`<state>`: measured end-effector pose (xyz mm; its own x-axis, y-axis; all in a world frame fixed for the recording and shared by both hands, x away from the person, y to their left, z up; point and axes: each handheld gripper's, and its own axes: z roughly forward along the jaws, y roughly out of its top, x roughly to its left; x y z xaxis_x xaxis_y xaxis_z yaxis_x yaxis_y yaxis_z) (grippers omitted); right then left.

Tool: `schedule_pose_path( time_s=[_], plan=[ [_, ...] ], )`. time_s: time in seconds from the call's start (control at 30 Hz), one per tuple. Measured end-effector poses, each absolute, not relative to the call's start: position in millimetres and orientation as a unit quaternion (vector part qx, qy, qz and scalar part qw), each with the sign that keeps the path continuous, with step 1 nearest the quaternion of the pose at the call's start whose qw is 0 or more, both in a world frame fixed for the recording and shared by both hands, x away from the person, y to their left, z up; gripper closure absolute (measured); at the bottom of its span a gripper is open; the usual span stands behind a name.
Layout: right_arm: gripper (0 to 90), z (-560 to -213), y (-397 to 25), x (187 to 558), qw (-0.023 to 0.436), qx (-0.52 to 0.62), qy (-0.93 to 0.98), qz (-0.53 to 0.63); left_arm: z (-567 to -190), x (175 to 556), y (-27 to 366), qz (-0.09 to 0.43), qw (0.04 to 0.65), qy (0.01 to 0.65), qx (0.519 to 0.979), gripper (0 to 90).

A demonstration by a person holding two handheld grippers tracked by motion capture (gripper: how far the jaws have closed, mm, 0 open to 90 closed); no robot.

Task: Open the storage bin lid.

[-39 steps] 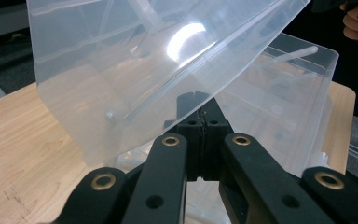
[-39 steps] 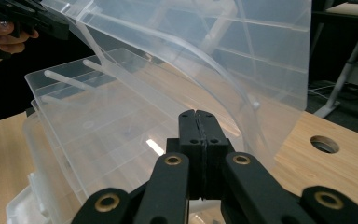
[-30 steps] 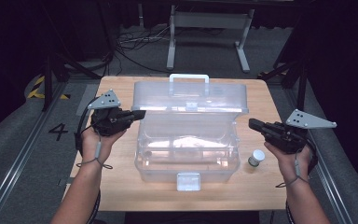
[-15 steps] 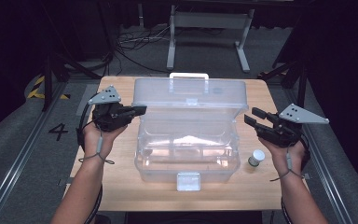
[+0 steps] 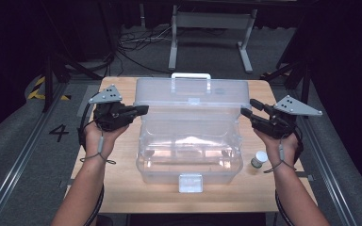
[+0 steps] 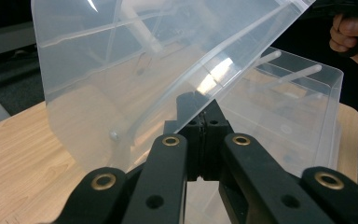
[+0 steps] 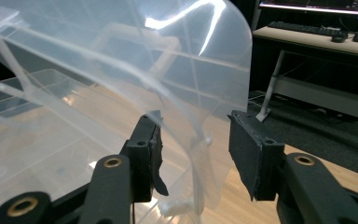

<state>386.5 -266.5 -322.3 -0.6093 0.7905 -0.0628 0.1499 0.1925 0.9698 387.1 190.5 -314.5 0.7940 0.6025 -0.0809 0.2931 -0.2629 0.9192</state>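
A dark workroom with cables on the floor and a metal stand behind surrounds the one wooden surface point(image 5: 122, 188), which carries a single clear plastic storage box point(image 5: 188, 155) at its middle and one small white-capped jar point(image 5: 259, 159) just beside the box's right end. The box's hinged lid point(image 5: 193, 96) stands raised and tilted toward the far edge, its white handle point(image 5: 191, 77) uppermost, so the tub is open and looks empty apart from its moulded dividers; one latch tab point(image 5: 190, 182) hangs at the front wall.

There are two grippers, one at each end of the lid. The left gripper point(image 5: 139, 110) has its fingers point(image 6: 200, 126) pressed together, apparently pinching the lid's end edge. The right gripper point(image 5: 249, 110) has its fingers point(image 7: 147, 149) spread apart, with the lid's other end edge between them but not clamped.

Judging from this, the work is partway: the lid is up but neither laid fully back nor closed, and only one side is firmly held. The jar sits untouched outside the box.
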Motion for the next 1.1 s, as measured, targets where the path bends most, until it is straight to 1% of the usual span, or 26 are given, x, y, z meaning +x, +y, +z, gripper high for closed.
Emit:
schedule_pose_path(
  time_s=[0.03,0.13,0.23,0.27,0.33,0.4,0.47,0.73,1.1],
  plan=[
    [54.8,-322,-266,386,0.295,0.329,0.714,0.543,-315,387,190,0.143,0.536,0.286,0.782,89.7],
    [60.4,-321,-262,389,0.3,0.33,0.713,0.541,-314,387,190,0.143,0.535,0.286,0.782,89.7],
    [61.3,-322,-260,390,0.304,0.332,0.713,0.537,-315,386,190,0.142,0.535,0.285,0.783,89.6],
    [64.1,-323,-259,389,0.315,0.332,0.712,0.533,-315,386,190,0.142,0.534,0.284,0.784,89.6],
    [67.5,-324,-260,390,0.321,0.335,0.712,0.527,-315,385,189,0.143,0.532,0.279,0.787,89.4],
    [68.5,-325,-260,391,0.321,0.336,0.712,0.526,-315,385,189,0.144,0.531,0.274,0.789,89.1],
    [70.1,-327,-260,392,0.329,0.336,0.709,0.526,-316,383,188,0.148,0.526,0.274,0.791,86.7],
    [71.2,-326,-257,397,0.343,0.342,0.693,0.533,-319,378,196,0.148,0.522,0.282,0.791,85.3],
    [72.0,-324,-255,406,0.342,0.356,0.681,0.542,-322,367,211,0.154,0.517,0.302,0.786,84.8]
  ],
)
